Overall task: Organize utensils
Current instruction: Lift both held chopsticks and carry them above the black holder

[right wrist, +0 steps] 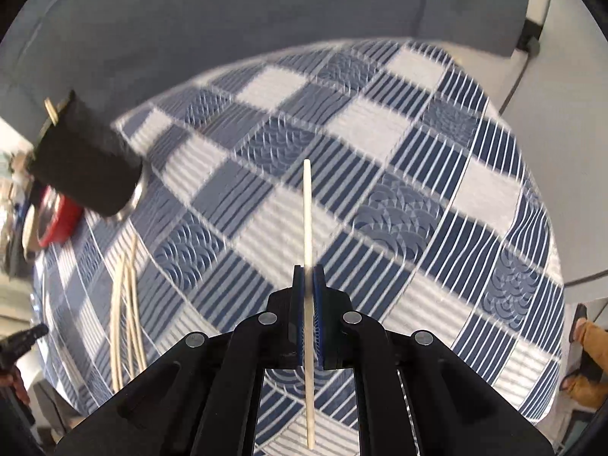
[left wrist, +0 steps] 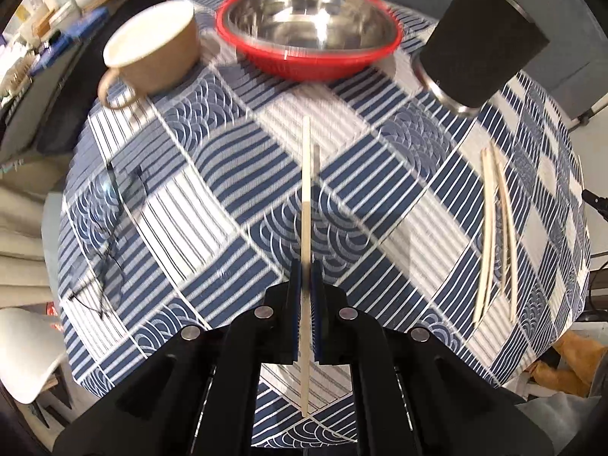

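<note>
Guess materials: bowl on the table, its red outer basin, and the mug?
Bowl: polished metal, likely stainless steel; mirror-like reflections inside. Red basin around it: probably plastic; opaque, uniform colour, faint ribbing. Mug: looks like ceramic, matte tan outside, pale inside; could be stoneware.

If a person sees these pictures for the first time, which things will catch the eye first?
Each view shows a pale chopstick clamped upright between shut jaws at the centre, above a blue and white patterned tablecloth. In the left view, a red basin with a shiny steel bowl inside stands at the top, between a tan cup and a black holder.
</note>
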The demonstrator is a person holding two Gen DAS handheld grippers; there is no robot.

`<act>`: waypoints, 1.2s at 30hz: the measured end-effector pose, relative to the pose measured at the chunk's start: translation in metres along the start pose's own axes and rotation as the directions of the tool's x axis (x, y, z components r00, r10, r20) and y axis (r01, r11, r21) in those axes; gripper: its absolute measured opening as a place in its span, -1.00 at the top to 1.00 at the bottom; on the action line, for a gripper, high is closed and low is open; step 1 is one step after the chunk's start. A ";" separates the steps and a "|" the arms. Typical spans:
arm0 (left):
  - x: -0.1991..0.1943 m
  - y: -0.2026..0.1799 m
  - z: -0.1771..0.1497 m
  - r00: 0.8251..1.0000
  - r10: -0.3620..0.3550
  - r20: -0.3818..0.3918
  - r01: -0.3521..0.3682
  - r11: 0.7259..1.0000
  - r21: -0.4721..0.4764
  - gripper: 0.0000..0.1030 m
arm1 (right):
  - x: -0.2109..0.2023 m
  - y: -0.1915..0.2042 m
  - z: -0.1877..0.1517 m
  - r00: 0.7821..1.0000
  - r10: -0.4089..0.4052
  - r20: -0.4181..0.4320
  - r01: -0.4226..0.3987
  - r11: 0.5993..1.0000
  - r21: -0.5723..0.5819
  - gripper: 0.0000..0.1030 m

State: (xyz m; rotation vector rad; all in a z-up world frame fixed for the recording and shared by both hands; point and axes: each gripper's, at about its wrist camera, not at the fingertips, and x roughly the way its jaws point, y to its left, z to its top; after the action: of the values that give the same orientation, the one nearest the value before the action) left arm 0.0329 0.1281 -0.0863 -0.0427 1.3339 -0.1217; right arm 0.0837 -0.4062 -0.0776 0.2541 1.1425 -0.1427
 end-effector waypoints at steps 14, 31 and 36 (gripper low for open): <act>-0.061 -0.100 0.109 0.964 -0.074 0.257 0.047 0.993 0.110 0.90 | -0.071 0.033 0.083 0.965 0.113 0.239 -0.098 0.993 -0.072 0.91; -0.108 -0.181 0.227 0.875 -0.201 0.441 0.115 0.970 0.214 0.90 | -0.126 0.137 0.155 0.870 0.275 0.410 -0.192 0.953 -0.232 0.91; -0.104 -0.198 0.245 0.817 -0.296 0.495 0.203 0.951 0.233 0.90 | -0.126 0.169 0.162 0.818 0.364 0.446 -0.260 0.925 -0.278 0.91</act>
State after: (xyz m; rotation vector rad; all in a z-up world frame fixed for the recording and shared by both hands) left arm 0.2345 -0.0659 0.0921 -0.1008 0.7560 -0.4204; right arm 0.2152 -0.2900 0.1215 0.2028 0.5848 0.1995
